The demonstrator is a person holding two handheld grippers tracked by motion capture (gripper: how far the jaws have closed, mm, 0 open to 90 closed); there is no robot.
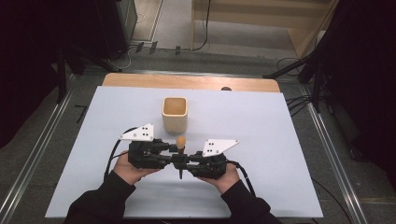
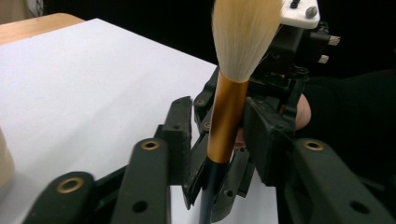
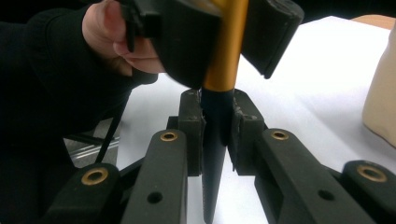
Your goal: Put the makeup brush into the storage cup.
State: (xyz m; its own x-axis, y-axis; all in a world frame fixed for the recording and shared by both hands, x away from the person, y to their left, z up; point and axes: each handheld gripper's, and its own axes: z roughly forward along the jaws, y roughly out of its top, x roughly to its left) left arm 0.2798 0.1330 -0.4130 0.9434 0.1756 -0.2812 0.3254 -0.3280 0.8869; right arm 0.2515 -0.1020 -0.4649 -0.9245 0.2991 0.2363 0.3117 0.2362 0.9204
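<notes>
My worktop (image 1: 140,81) is wooden, with a pale sheet (image 1: 261,140) covering most of it. A square cream cup (image 1: 174,114) stands on the sheet at twelve o'clock from my hands.

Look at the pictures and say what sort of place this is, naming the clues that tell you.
Probably a lab or recording workspace, not a home: a table covered with a plain white sheet, metal rails along both its sides, loose cables on the grey floor, and dark stands around it.

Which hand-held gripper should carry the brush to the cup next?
Right hand-held gripper, probably: it is clamped on the brush handle, while the left hand-held gripper only flanks the gold ferrule. The cup stands just beyond.
</notes>
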